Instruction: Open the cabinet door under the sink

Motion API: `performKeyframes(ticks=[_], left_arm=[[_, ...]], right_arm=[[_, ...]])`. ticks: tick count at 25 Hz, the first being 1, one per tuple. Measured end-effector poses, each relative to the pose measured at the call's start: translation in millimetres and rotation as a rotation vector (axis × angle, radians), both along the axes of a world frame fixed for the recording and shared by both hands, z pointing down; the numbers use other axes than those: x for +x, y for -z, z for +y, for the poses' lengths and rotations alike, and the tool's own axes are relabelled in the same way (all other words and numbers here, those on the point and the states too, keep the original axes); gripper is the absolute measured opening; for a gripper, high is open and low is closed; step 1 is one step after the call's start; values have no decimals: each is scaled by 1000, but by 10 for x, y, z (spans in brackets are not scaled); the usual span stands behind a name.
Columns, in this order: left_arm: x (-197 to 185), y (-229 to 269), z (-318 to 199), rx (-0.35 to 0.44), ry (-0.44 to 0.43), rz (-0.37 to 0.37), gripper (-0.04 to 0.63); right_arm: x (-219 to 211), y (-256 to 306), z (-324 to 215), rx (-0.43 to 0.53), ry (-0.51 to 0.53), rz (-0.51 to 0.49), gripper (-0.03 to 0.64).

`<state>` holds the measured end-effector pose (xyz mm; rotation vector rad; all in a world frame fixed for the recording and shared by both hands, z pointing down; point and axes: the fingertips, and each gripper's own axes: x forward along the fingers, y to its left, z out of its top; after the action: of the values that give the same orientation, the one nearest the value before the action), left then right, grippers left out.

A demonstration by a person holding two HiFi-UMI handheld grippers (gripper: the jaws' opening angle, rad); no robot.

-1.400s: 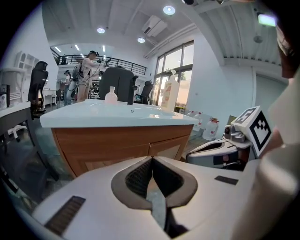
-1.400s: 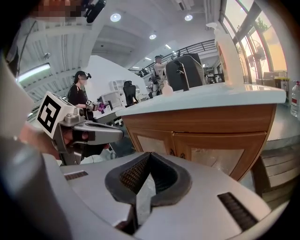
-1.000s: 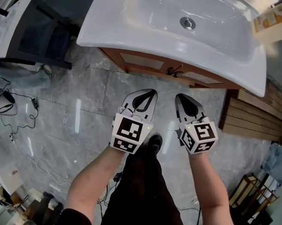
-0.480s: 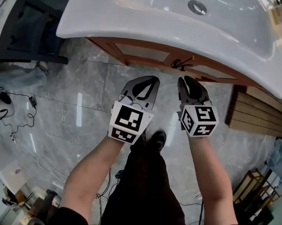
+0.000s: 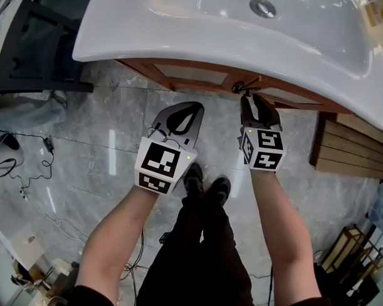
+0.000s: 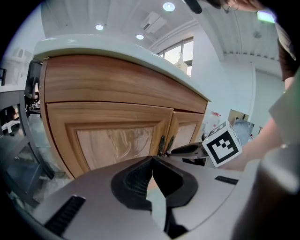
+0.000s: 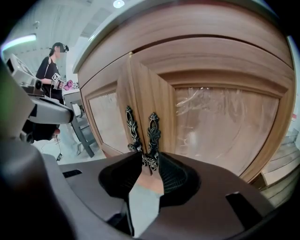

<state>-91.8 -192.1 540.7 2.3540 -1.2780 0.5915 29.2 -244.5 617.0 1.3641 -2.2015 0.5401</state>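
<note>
Grey marble floor (image 5: 85, 145) lies under the person's 2 forearms (image 5: 119, 241), both stretched forward and angled downward. The left gripper (image 5: 192, 106) has its jaws pressed together on nothing and hangs short of the cabinet. The right gripper (image 5: 253, 98) sits further forward, right at the cabinet front. Its jaws have just been opening and stand apart, with the lower ends of the 2 dark ornate handles (image 7: 152, 133) between them, unclamped. The 2 wooden cabinet doors (image 7: 225, 108) are closed beneath the white sink (image 5: 183, 30).
</note>
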Motion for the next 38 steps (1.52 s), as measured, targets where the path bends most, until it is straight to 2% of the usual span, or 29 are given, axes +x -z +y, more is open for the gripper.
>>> performKeyframes(ticks=[10, 18, 23, 30, 33, 38], left_arm=[[9, -36, -84, 6, -19, -19, 17], [421, 126, -85, 94, -201, -39, 18], [642, 233, -176, 120, -255, -6, 27], [892, 324, -249, 141, -326, 2, 67], [977, 344, -260, 149, -361, 6, 104], [1134, 342, -215, 167, -454, 5, 121]], right_arm=[[-73, -103, -72, 7, 11, 44, 95], [-51, -73, 91, 9, 90, 15, 92], [-30, -70, 183, 2, 109, 3, 92], [-6, -49, 245, -23, 117, -14, 92], [1, -48, 292, -26, 131, -8, 92], [38, -62, 446, -33, 168, -2, 92]])
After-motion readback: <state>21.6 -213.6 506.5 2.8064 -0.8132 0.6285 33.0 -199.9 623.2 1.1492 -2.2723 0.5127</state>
